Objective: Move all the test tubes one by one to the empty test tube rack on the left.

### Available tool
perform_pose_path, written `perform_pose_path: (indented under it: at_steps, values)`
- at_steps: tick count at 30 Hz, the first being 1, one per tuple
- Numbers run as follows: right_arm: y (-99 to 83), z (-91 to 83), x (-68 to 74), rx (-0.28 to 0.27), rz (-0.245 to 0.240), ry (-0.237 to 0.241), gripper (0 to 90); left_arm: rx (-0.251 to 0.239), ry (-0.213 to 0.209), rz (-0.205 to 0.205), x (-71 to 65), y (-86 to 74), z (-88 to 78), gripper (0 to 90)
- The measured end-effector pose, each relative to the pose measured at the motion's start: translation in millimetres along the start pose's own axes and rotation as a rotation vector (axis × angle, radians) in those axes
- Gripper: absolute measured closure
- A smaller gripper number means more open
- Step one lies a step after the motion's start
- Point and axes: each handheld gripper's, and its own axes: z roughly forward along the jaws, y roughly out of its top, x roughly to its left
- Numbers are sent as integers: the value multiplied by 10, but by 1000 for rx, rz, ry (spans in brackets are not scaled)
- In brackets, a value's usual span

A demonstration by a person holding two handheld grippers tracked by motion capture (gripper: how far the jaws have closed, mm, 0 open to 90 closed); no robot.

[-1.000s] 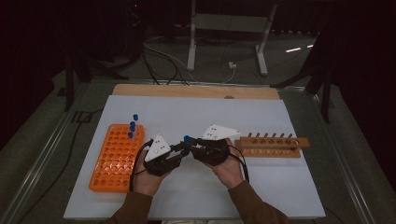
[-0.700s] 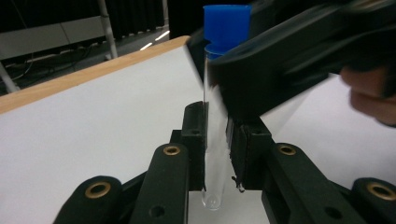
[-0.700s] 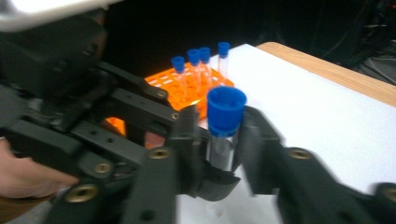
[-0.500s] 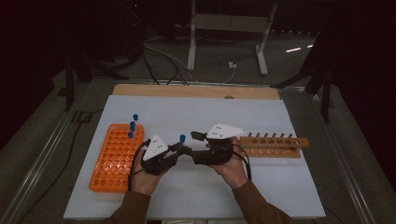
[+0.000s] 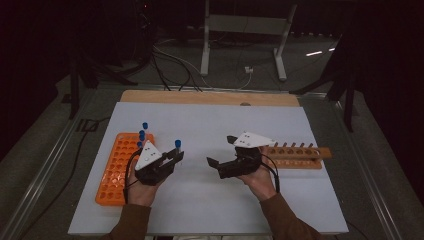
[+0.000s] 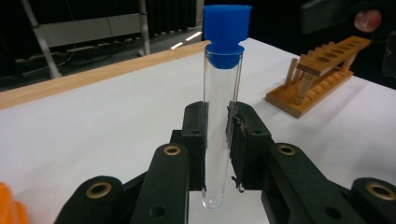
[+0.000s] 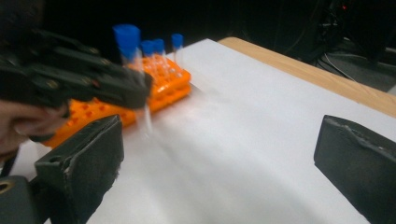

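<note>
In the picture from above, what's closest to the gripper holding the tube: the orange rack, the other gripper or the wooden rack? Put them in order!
Counting from the left gripper:
1. Orange rack, right beside it on its left.
2. Right gripper, across a gap of table to its right, jaws open and empty.
3. Wooden rack, farthest, beyond the right gripper.

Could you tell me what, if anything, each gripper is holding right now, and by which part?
The left gripper clamps a blue-capped test tube upright by the lower part of its glass body. The right gripper has just been opening and holds nothing.
</note>
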Motion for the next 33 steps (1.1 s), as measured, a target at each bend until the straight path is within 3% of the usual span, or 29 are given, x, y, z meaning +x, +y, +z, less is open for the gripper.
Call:
perform_pose_path:
  at_steps: [19,26,33]
  values:
    - [-255,-262,-365,20,33,-107,0,-23,97,-27,248,-86,-317,782]
    - [-295,-380,-448,9,41,-135,0,-32,155,-69,396,-165,-479,783]
    - [-333,-444,-481,3,45,-147,0,-14,208,-85,508,-251,-508,783]
